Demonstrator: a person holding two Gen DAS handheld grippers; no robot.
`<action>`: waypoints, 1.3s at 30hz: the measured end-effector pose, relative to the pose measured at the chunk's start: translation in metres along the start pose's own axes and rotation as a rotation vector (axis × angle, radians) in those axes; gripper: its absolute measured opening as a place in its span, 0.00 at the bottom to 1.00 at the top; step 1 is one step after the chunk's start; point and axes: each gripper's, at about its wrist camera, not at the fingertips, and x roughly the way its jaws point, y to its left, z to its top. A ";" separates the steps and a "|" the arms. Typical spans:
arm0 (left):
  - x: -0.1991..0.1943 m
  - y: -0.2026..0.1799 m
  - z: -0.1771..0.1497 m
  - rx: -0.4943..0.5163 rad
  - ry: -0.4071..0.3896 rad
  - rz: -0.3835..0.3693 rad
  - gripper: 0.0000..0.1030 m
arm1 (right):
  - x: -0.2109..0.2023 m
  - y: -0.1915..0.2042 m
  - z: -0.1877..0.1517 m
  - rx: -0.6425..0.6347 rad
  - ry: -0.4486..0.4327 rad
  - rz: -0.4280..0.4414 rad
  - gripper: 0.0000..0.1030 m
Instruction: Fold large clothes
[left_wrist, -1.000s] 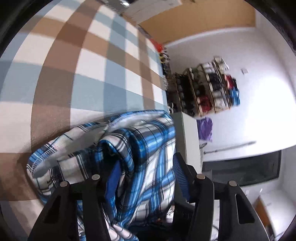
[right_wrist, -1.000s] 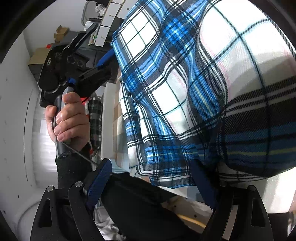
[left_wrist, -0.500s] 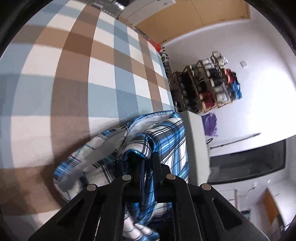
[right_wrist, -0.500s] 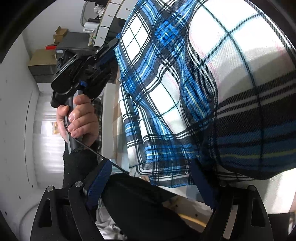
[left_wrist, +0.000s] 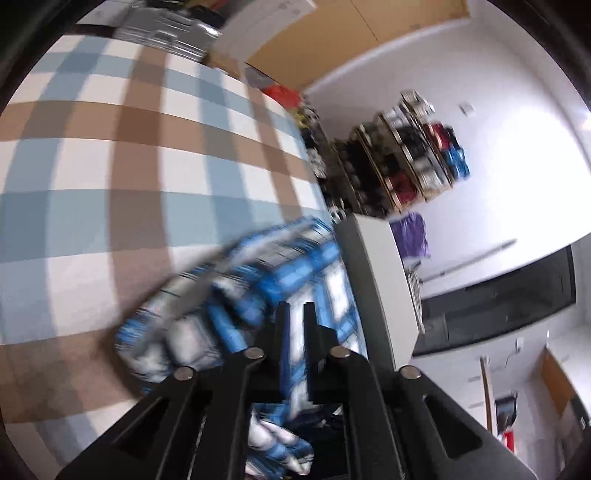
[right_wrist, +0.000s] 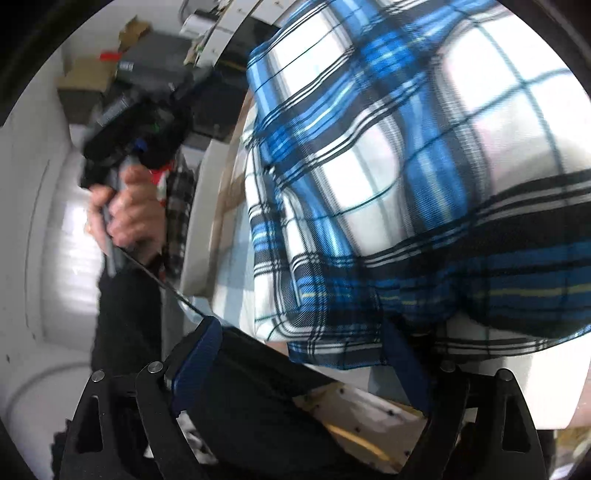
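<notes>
A blue, white and black plaid shirt (left_wrist: 258, 295) lies bunched at the near edge of a table with a brown, blue and white checked cloth (left_wrist: 110, 166). My left gripper (left_wrist: 294, 317) is shut on a fold of the shirt and the cloth is blurred with motion. In the right wrist view the same shirt (right_wrist: 406, 166) fills the upper right, very close. My right gripper (right_wrist: 299, 354) is open, its blue-padded fingers (right_wrist: 199, 347) below the shirt's lower edge, holding nothing. The person's hand holds the left gripper (right_wrist: 125, 122) at the left.
A white cabinet (left_wrist: 376, 280) stands beside the table's edge. A shoe rack (left_wrist: 399, 162) stands against the white wall. Boxes and dark gear (right_wrist: 110, 74) sit at the upper left of the right wrist view. The person's dark-clothed body (right_wrist: 258, 406) is close below.
My left gripper went from open around the shirt to shut on a fold of it, then pulled back with the cloth. The right gripper stayed open under the shirt.
</notes>
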 end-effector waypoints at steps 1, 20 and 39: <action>0.010 -0.005 -0.002 -0.008 0.023 0.008 0.31 | -0.001 0.001 -0.001 -0.008 0.004 -0.003 0.87; 0.079 0.019 -0.080 -0.077 0.154 0.014 0.51 | -0.110 -0.077 0.022 0.211 -0.360 0.156 0.99; 0.065 0.022 -0.108 0.046 0.130 0.082 0.50 | -0.053 0.102 0.180 -0.371 -0.109 -0.808 1.00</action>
